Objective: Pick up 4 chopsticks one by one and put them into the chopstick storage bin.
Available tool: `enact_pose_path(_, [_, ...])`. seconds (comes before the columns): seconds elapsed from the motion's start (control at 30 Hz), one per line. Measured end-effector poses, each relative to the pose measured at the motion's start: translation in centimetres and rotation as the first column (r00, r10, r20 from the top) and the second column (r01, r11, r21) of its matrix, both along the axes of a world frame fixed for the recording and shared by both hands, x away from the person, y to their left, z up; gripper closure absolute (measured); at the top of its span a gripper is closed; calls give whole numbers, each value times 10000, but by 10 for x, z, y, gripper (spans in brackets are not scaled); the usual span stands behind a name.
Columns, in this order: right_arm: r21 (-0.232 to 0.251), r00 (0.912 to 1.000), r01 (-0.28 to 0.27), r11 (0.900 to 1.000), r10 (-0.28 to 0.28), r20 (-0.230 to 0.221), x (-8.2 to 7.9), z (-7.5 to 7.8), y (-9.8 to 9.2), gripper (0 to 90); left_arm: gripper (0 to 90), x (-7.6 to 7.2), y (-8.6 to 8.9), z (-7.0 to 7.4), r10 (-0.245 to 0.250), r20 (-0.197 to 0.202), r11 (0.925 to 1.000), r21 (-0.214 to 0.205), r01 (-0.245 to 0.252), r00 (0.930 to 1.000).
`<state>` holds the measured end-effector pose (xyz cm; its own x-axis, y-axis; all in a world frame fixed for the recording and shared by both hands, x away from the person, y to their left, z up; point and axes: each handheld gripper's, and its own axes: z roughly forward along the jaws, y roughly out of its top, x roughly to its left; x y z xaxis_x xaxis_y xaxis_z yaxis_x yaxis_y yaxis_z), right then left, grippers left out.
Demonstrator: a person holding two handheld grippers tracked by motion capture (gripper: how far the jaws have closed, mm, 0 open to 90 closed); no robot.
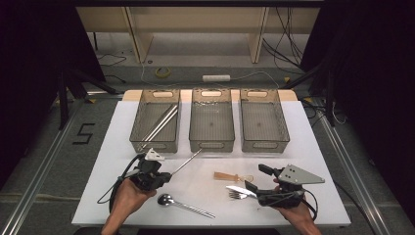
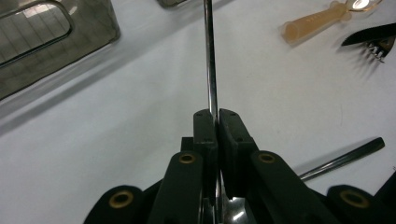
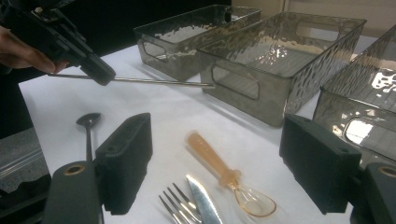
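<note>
1. While the person works at a white table (image 1: 303, 147), the left gripper (image 1: 164, 177) has its jaws clamped tight on a long thin metal utensil (image 1: 188, 162), gripping it low on the shaft so most of its length sticks out ahead.
2. That utensil is lifted off the table and angled toward three clear bins, its far tip near the front of the middle bin (image 1: 211, 120).
3. The left bin (image 1: 155, 120) already holds long metal rods of the same kind, so this looks like sorting cutlery by type; the right bin (image 1: 263, 120) looks empty.
4. The right gripper (image 1: 257, 178) hangs with its jaws wide apart and nothing between them, poised just above a fork (image 3: 175, 205) and a serrated knife (image 3: 203, 203), probably ready for the next pick.
5. An amber plastic spoon (image 3: 224, 175) lies just beyond them, and a metal spoon (image 1: 183, 204) rests near the table's front edge.
</note>
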<state>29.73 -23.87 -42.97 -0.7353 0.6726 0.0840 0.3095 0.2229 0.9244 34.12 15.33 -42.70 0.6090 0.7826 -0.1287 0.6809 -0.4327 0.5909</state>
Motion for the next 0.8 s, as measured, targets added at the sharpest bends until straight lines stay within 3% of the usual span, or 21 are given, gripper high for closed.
enact_pose_path(0.3, [-45, 10000, -12, 10000, 12, 4, -1, 0, 0, 265, 858, -8, -8, 7, -491, 277, 9988, -1, 491, 9984])
enact_pose_path(0.8, [12, 10000, 0, 10000, 0, -18, 0, 0, 0, 264, 859, -4, 1, 22, -365, 588, 9981, -471, 393, 9976])
